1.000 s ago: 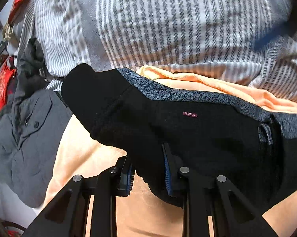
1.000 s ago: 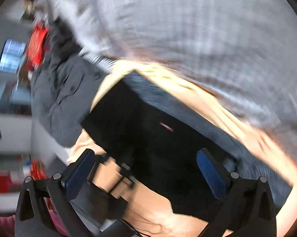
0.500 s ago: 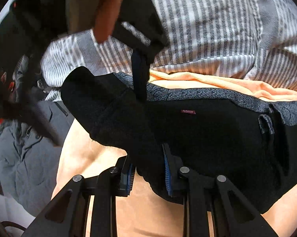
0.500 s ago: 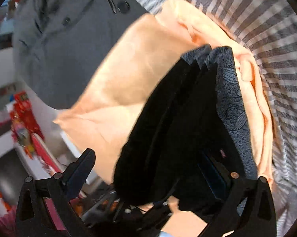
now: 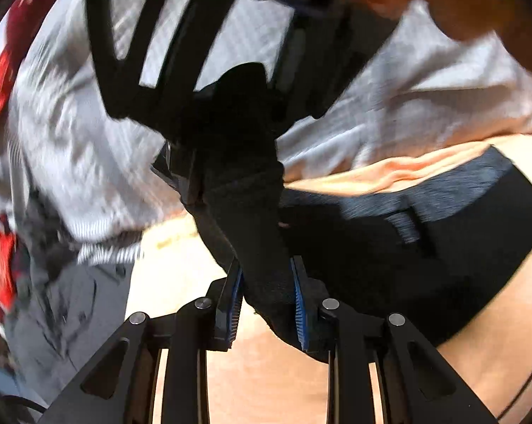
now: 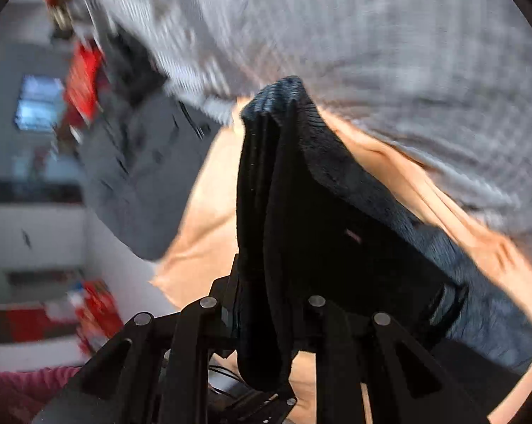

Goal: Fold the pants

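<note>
The black pants (image 5: 389,247) with a grey patterned waistband lie on an orange cloth (image 5: 195,272). My left gripper (image 5: 266,304) is shut on a thick fold of the pants at their left end. My right gripper (image 6: 266,304) is shut on the same bunched edge of the pants (image 6: 283,194). It also shows in the left wrist view (image 5: 230,134), clamped on the lifted black fabric above the left gripper. The pants rise in a ridge between the two grippers.
A grey-and-white striped sheet (image 5: 372,106) covers the bed behind the orange cloth. A grey jacket (image 6: 142,176) lies at the left edge. Red items (image 6: 85,81) and furniture stand beyond the bed at left. The person's hand (image 5: 442,0) is at top right.
My right gripper was open beside the pants and has closed on their left edge, lifting it. The left gripper keeps its grip and both views have swung, with motion blur.
</note>
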The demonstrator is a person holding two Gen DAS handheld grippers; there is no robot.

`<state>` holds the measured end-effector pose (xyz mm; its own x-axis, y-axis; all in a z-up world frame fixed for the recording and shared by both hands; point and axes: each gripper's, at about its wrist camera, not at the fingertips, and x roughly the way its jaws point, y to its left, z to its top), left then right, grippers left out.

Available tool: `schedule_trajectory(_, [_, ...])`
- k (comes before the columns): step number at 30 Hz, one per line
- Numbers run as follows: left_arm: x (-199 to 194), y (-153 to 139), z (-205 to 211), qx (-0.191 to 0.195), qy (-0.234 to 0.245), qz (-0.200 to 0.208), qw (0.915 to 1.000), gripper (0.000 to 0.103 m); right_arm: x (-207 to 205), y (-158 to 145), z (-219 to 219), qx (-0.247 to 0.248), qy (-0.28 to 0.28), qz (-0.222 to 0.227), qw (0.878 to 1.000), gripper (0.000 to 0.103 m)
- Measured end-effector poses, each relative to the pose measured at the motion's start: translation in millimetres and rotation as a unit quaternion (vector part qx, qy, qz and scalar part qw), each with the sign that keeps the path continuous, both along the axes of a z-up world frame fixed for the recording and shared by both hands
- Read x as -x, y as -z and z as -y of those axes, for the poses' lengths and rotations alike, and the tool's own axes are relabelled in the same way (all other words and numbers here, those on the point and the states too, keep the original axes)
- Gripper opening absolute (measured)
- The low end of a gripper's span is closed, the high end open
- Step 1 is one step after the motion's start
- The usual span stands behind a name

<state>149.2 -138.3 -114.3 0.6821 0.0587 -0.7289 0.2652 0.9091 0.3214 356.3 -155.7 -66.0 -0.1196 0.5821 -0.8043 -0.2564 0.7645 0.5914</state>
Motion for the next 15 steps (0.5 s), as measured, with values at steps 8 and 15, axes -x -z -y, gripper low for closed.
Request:
schedule_trajectory(8, [21.5,-43.5,120.5,-0.013,0.118,-0.022,0.9927,0.027,67.9,-47.7,186.8,-0.105,0.149,0.05,0.982,0.02])
schedule_trajectory(15, [31.8,-6.1,229.8,0.008,0.194,-0.116,0.974,0.027,136.9,16.8,348.5,-0.13,0.287,0.008,0.949,0.019])
